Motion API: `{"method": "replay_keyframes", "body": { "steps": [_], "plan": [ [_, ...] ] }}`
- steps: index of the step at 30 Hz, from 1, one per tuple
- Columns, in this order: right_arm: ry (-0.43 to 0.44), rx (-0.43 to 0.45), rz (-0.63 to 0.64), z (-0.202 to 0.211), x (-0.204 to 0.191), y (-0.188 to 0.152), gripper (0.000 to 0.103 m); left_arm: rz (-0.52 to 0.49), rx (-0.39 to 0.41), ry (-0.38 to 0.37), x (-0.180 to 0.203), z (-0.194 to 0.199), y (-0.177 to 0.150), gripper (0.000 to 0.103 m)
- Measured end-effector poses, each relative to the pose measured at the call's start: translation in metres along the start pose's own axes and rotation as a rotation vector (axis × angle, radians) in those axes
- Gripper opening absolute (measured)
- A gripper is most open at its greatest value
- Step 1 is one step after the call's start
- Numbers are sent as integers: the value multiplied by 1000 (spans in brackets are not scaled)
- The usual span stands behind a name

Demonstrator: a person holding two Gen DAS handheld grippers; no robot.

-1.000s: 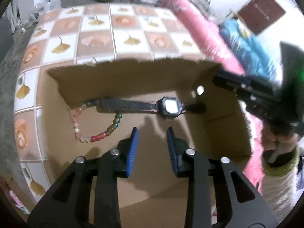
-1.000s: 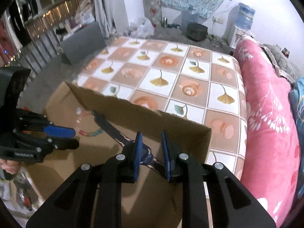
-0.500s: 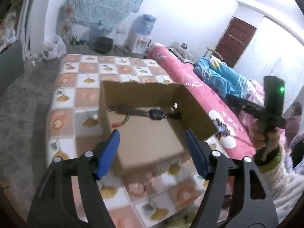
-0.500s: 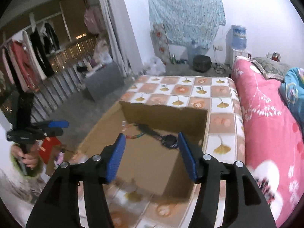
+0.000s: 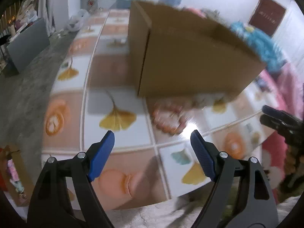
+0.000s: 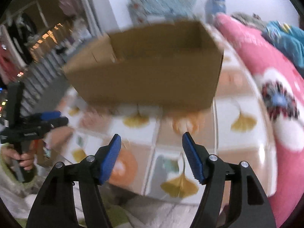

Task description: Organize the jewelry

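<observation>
A brown cardboard box (image 5: 190, 57) (image 6: 148, 72) stands on the tiled table; its near wall hides what lies inside. In front of the box, a blurred ring of pinkish-orange beads, a bracelet (image 5: 167, 118), lies on the tabletop. My left gripper (image 5: 152, 135) hovers just short of it, jaws opening wide with nothing between them. My right gripper (image 6: 152, 138) hangs over the tiles before the box, jaws also opening and empty. Each gripper shows in the other's view: the right gripper (image 5: 279, 121) at the right edge, the left gripper (image 6: 47, 119) at the left, held by a hand (image 6: 22, 157).
The table (image 5: 114, 76) bears a cloth of ginkgo-leaf and orange squares, and its near edge runs under the fingers. Pink bedding (image 6: 266, 60) and blue fabric (image 5: 266, 43) lie to the right. Grey floor (image 5: 24, 95) and a grey board (image 5: 28, 45) are on the left.
Both grippers have drawn back out of the box towards the table's near edge and sunk lower. Their jaws have spread wide. The watch and coloured bracelet in the box are now hidden.
</observation>
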State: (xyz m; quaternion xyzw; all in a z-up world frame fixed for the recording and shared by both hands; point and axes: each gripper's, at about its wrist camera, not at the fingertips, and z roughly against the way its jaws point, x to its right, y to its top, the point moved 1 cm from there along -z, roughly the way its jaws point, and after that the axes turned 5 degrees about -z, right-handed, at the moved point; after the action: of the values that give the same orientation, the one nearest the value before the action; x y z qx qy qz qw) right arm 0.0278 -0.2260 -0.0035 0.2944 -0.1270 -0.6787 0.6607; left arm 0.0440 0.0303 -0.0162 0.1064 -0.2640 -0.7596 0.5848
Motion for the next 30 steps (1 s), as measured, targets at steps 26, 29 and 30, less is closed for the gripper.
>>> {"method": "replay_keyframes", "body": {
  "steps": [26,29,30],
  "plan": [
    [16,-14,-162,-25,29,-22,97,-149,9,128,6,-22,-22,95],
    [73,17,-210,-22,38,-24,97,-167,25,120,6,-21,-25,95],
    [84,21,-217,-21,39,-24,97,-173,23,118,6,-21,-24,95]
  ]
}}
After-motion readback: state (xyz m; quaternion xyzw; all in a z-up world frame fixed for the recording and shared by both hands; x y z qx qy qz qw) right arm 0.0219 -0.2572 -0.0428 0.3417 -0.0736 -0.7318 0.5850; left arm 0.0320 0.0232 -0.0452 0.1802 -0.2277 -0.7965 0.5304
